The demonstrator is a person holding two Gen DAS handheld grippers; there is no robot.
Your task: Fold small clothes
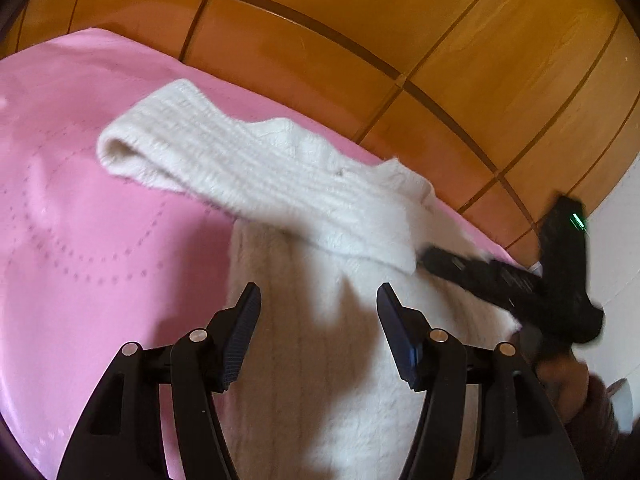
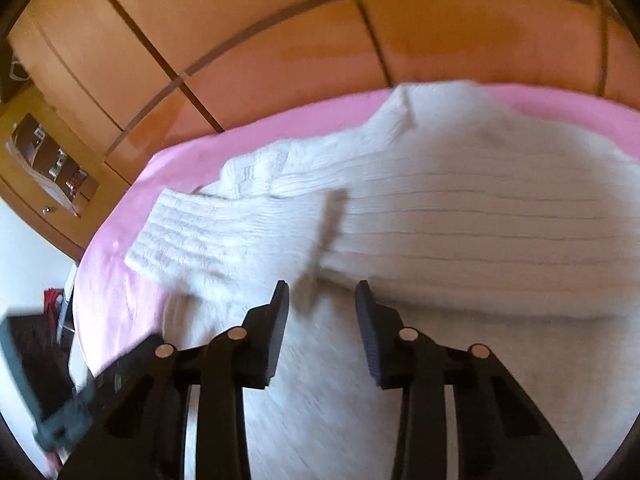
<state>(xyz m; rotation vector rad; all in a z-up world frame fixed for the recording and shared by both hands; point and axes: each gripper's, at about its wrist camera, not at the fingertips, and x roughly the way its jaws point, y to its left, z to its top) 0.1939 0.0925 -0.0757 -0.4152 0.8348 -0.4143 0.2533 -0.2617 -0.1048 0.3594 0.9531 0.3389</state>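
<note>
A white fuzzy ribbed sweater [image 1: 320, 320] lies on a pink bedspread [image 1: 80, 240]. One sleeve [image 1: 224, 160] is folded across the body, its cuff at the left. My left gripper [image 1: 319, 300] is open and empty, just above the sweater's body. My right gripper [image 2: 322, 296] is open and empty over the sweater [image 2: 460, 220], near the folded sleeve [image 2: 224, 232]. The right gripper also shows in the left wrist view [image 1: 424, 258] as a blurred black shape at the sweater's right edge.
An orange wooden wardrobe [image 1: 400, 40] stands behind the bed. The pink bedspread [image 2: 132, 208] ends at the left in the right wrist view. A wooden shelf unit [image 2: 52, 168] stands at the left. A white wall [image 1: 624, 260] is at the right.
</note>
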